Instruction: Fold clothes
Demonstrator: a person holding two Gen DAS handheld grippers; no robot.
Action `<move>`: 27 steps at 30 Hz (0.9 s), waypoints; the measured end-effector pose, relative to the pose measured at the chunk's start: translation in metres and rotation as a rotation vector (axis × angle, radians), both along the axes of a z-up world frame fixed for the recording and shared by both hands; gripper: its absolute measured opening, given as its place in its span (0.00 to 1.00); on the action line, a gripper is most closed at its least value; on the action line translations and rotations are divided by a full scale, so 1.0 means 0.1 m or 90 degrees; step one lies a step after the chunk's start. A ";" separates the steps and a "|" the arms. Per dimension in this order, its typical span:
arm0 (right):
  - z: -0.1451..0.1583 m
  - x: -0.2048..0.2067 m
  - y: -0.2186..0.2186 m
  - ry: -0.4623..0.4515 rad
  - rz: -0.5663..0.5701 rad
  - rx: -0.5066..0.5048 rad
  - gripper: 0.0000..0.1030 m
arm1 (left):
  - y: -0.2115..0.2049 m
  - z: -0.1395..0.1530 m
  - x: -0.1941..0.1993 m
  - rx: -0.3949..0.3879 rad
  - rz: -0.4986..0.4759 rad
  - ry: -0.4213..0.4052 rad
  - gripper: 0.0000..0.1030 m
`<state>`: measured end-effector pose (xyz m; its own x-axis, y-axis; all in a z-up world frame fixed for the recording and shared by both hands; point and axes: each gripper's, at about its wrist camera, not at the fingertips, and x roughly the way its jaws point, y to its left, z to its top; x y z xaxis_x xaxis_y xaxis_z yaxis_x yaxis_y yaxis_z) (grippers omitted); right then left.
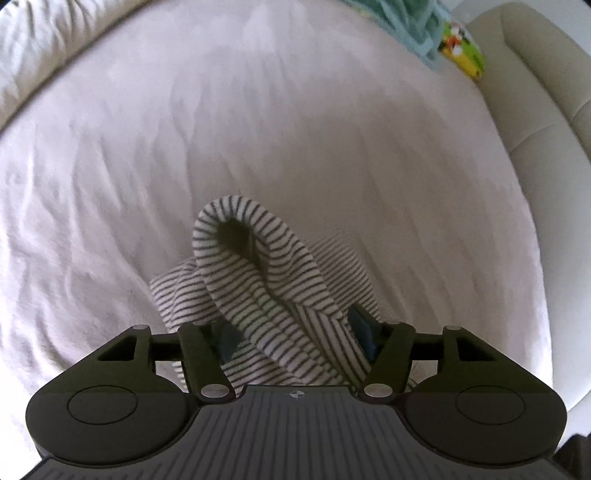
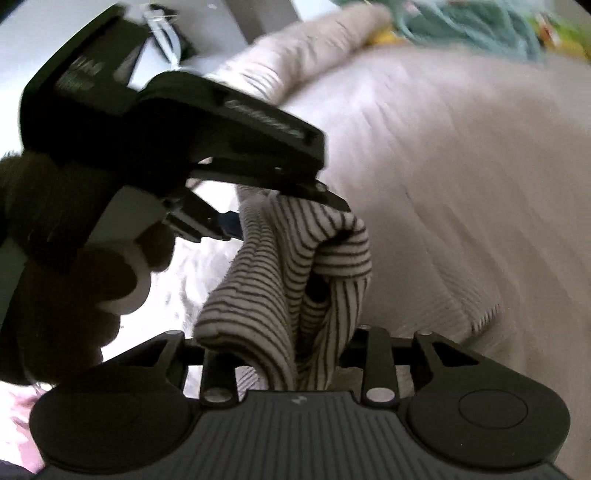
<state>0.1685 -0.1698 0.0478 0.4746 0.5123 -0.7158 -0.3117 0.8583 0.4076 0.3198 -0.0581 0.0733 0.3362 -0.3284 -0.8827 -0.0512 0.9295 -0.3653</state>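
A black-and-white striped garment is bunched up above the pale bed sheet. In the left wrist view a thick fold of it fills the gap between the blue pads of my left gripper, which is shut on it. The right wrist view shows the same striped garment stretched between both tools. My right gripper is shut on its lower end, and the cloth hides the fingertips. The left gripper pinches the upper end, with a hand on its handle.
A teal garment and a yellow-green item lie at the far end of the bed. A cream padded bed frame runs along the right. A rumpled duvet lies at the far left.
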 end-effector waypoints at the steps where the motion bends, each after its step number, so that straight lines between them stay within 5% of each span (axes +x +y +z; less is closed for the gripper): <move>1: -0.04 0.00 -0.02 0.018 -0.010 0.009 0.41 | 0.01 -0.03 0.00 0.000 -0.008 0.000 0.66; 9: -0.02 -0.16 0.00 0.035 -0.094 0.025 0.55 | 0.30 -0.06 -0.01 -0.028 -0.046 -0.007 0.69; 12: 0.05 -0.09 0.04 0.019 -0.100 0.020 0.70 | 0.44 -0.08 -0.05 -0.043 -0.042 -0.003 0.70; 18: 0.17 0.01 0.14 -0.031 -0.080 -0.020 0.71 | 0.53 -0.11 0.00 -0.060 -0.035 -0.001 0.76; 20: 0.16 0.03 0.15 -0.037 -0.078 -0.032 0.59 | 0.54 -0.11 0.02 -0.081 -0.019 0.007 0.81; 21: 0.14 0.07 0.18 -0.040 -0.062 -0.052 0.40 | 0.59 -0.10 0.02 -0.099 -0.005 0.015 0.86; 23: 0.11 0.16 0.23 -0.048 -0.029 -0.089 0.39 | 0.70 -0.06 0.02 -0.129 0.020 0.037 0.91; 27: 0.20 0.17 0.34 -0.088 0.034 -0.122 0.36 | 0.74 -0.01 -0.01 -0.109 0.020 0.059 0.91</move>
